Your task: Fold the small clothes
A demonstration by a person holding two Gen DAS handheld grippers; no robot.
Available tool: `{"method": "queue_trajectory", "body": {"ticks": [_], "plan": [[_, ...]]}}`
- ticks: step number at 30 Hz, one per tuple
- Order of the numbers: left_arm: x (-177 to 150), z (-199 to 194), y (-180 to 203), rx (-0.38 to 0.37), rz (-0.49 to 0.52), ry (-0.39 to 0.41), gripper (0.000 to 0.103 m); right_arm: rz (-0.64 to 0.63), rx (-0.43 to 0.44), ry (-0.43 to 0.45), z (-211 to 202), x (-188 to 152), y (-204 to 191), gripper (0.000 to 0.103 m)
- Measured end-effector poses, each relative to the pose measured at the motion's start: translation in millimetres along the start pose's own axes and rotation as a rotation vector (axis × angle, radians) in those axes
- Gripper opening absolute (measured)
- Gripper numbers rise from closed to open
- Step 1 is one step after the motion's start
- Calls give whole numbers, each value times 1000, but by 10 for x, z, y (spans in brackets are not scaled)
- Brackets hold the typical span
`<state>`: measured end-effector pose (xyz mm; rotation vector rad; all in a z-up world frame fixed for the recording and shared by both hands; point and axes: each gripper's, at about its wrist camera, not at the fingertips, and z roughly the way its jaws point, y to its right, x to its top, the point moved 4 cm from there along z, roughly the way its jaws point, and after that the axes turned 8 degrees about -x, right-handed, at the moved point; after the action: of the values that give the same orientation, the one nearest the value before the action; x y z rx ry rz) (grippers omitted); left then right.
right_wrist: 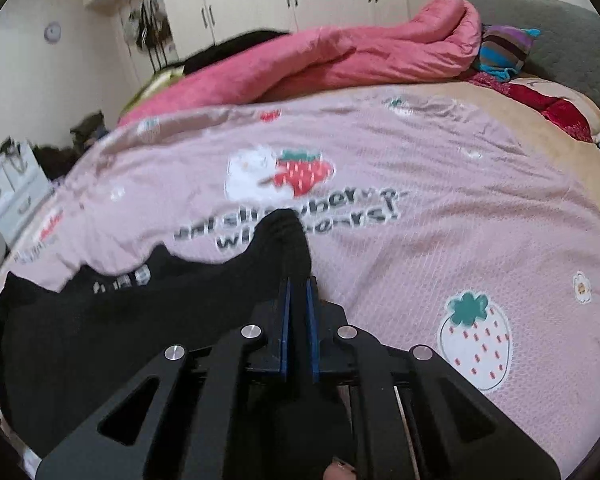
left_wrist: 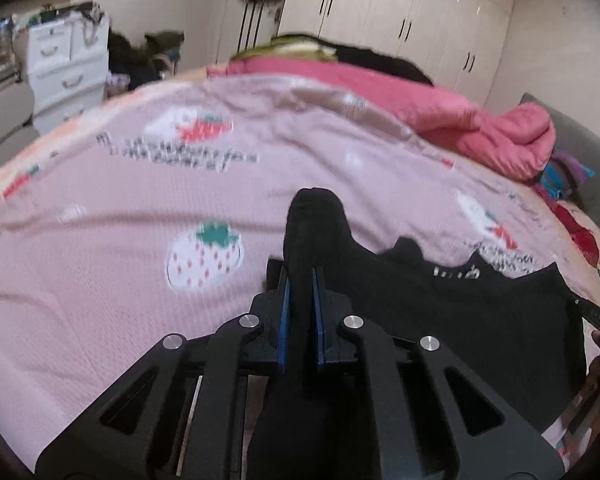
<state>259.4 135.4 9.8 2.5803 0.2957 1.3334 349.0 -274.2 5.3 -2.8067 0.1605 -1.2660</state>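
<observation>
A bed (left_wrist: 100, 200) filled most of both views, covered by a pink strawberry-print sheet (right_wrist: 420, 220). A rumpled pink quilt (right_wrist: 340, 60) lay along its far side. White wardrobes (left_wrist: 400, 12) with dark handles lined the rear wall. A white drawer unit (left_wrist: 66, 72) stood beside the bed. A round wall clock (right_wrist: 53, 32) hung on the cream wall.

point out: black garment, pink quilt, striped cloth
black garment (left_wrist: 460, 312), left wrist view, flat middle of the fabric
pink quilt (right_wrist: 340, 60), right wrist view, its rolled upper surface
striped cloth (right_wrist: 504, 50), right wrist view, its striped middle
</observation>
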Motion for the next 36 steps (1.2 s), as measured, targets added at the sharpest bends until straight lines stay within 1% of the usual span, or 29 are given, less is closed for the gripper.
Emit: {"method": "queue_trajectory", "body": {"ticks": [2,4,7,9,13,14,15,16,17,18,20,22,24,25,26,27,28,30,31,32,33,34,36], "plan": [[3,15,-13,8,-4,7,4,9,-8,4,19,17,11,7],[-30,108,-79,30,-15,-14,4,6,-20,-4,77,0,11,7],[-76,209,-139,59,-19,-43,5,-24,-70,-39,199,-79,9,7],[-102,244,-142,75,-13,-59,5,-26,-84,-67,266,-128,17,7],[-135,205,-177,112,-6,-68,12,-27,-105,-80,267,-177,27,8],[-140,196,-185,116,-6,-72,19,-27,-112,-82,255,-195,34,9],[-147,174,-188,119,-6,-69,23,-26,-118,-85,244,-216,44,15],[-155,143,-178,126,-4,-62,33,-25,-132,-92,229,-240,60,25],[-161,118,-158,128,4,-57,39,-25,-138,-91,214,-249,69,27],[-175,71,-114,128,20,-49,41,-19,-135,-87,182,-258,86,29],[-205,11,-45,121,43,-44,46,-6,-126,-85,115,-262,117,36],[-250,-40,37,117,72,-45,49,5,-111,-70,32,-267,127,43],[-296,-73,104,109,99,-51,52,5,-103,-61,-63,-282,129,45],[-328,-99,138,104,111,-57,55,6,-97,-57,-110,-289,128,48],[-341,-114,150,100,114,-58,58,7,-90,-51,-157,-294,127,51],[-358,-135,170,94,116,-59,60,8,-82,-45,-204,-293,122,52],[-373,-153,182,92,115,-59,64,5,-76,-36,-256,-290,115,53],[-394,-178,193,82,103,-60,66,-6,-73,-19,-348,-281,95,54],[-403,-186,199,77,96,-62,68,-12,-69,-11,-396,-277,83,56],[-413,-204,211,66,89,-64,70,-12,-67,-2,-439,-278,76,60],[-420,-223,223,58,87,-63,72,-9,-67,6,-477,-287,74,68],[-422,-235,244,56,89,-61,74,-8,-62,13,-521,-308,74,70],[-427,-277,292,55,99,-53,75,-14,-50,18,-585,-318,38,70]]}}
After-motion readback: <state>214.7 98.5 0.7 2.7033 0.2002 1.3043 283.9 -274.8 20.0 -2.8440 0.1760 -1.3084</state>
